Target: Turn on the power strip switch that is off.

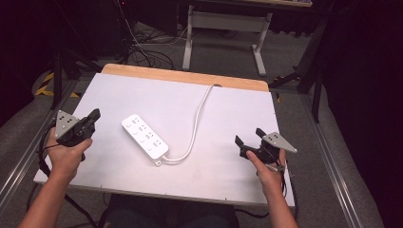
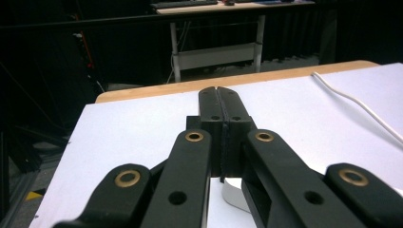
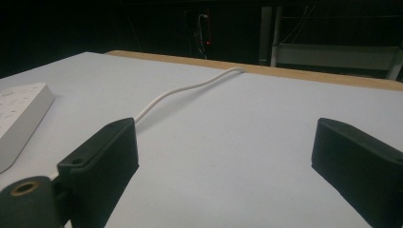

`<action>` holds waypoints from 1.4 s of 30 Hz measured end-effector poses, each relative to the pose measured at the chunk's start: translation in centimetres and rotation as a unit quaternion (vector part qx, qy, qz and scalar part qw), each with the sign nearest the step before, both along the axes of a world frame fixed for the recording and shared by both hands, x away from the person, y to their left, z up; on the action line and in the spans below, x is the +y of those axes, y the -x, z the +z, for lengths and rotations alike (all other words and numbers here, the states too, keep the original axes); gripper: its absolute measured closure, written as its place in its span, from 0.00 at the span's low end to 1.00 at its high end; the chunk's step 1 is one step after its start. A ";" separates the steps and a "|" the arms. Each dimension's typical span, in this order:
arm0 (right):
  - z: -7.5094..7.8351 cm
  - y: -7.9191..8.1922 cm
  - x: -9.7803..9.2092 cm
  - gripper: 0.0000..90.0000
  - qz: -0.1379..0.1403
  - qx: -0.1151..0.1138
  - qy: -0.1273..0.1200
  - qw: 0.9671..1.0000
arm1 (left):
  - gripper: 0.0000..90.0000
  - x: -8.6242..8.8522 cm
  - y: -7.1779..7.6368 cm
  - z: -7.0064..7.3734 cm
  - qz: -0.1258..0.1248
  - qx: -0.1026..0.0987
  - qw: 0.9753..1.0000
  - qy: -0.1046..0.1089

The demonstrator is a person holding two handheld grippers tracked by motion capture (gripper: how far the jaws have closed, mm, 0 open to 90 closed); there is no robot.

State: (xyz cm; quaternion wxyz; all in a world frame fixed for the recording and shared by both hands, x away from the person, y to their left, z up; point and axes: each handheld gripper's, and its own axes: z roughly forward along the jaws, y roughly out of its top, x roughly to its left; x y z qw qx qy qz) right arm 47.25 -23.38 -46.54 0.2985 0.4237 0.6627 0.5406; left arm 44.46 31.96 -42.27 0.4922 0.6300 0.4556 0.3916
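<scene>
White power strip (image 1: 144,139) lies mid-table, its cord (image 1: 196,122) running off toward 12 o'clock. Left gripper (image 1: 93,115), at 9 o'clock of the strip, is clenched on nothing. Right gripper (image 1: 249,137), at 3 o'clock, is spread wide, holding nothing.

From above our side we look forward and down over the whole white table (image 1: 223,118). Our left gripper view sits low, close behind its jaws, facing the far wooden edge. Our right gripper view skims the surface likewise. All three share the white cable (image 3: 190,90) and the power strip (image 1: 144,139).
</scene>
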 end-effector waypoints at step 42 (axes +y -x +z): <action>0.0 0.3 -0.5 0.10 -0.008 -0.001 -0.007 1.000 | 1.00 -5.3 -3.6 -1.0 -0.099 0.107 0.987 -0.067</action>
